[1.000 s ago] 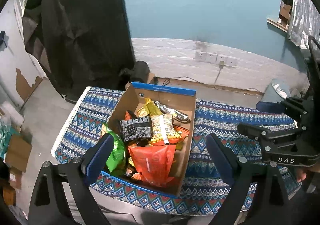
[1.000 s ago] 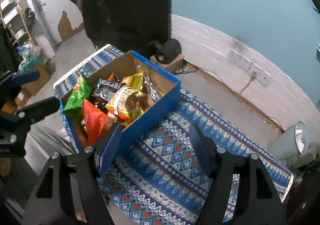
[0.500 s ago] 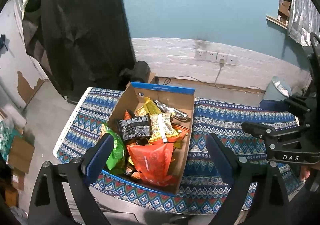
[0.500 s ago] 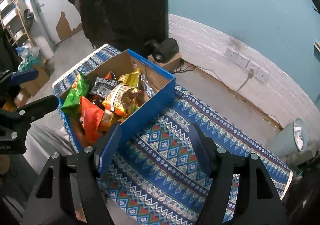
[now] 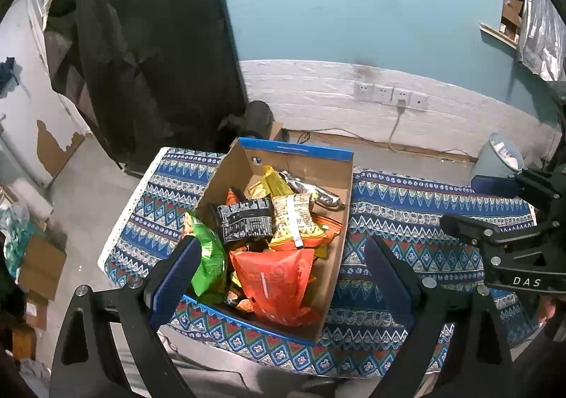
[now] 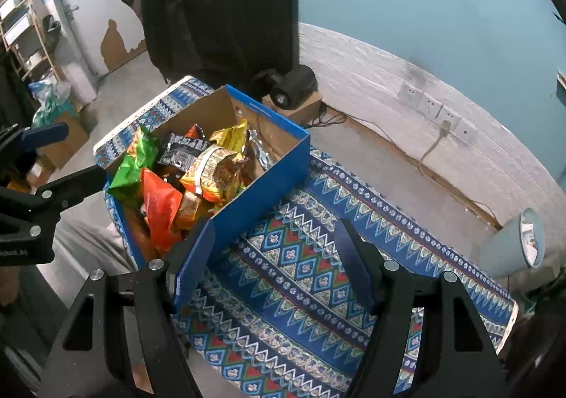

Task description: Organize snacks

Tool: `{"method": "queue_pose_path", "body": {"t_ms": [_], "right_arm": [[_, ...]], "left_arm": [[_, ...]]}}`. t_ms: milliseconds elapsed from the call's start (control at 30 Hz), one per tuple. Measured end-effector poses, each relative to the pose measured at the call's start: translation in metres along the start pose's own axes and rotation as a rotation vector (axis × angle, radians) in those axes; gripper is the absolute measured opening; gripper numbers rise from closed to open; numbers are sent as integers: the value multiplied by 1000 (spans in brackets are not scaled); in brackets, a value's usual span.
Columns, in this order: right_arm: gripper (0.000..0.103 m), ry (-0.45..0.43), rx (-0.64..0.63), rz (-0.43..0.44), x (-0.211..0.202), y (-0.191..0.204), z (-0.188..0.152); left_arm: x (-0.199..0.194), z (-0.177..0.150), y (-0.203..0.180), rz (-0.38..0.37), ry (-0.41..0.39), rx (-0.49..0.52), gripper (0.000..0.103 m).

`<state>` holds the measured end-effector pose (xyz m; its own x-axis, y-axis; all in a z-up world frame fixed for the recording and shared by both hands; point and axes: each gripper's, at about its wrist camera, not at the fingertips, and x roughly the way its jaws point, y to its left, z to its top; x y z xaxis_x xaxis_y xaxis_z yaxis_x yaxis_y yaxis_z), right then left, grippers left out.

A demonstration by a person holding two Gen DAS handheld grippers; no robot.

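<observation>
- My room is evenly and rather dimly lit, with a cool bluish cast off the teal wall (image 5: 353,2); I can't tell where the light comes from.
- Shadows are soft; the dark curtain (image 5: 148,55) swallows detail.
- Mild glare sits on the orange snack bag (image 5: 276,277) and the silver foil sheet (image 5: 541,27).
- Both fisheye views bend straight lines near the edges, and the corners go black.
- The snack box (image 6: 254,193) is sharp; my left gripper (image 5: 283,277) and right gripper (image 6: 274,263) fingers look slightly soft up close.
</observation>
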<state>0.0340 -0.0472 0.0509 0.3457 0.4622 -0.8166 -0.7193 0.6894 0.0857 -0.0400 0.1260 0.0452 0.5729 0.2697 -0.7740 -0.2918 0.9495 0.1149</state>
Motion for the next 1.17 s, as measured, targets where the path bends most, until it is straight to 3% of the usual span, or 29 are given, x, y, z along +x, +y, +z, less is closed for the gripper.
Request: {"method": "queue_pose_path", "body": {"t_ms": [567, 1167], "right_arm": [[71, 8, -2, -1, 2, 1, -1], [71, 9, -1, -2, 1, 1, -1]], "left_arm": [[-1, 1, 2, 51, -2, -18, 95], [3, -1, -1, 50, 5, 2, 95]]}}
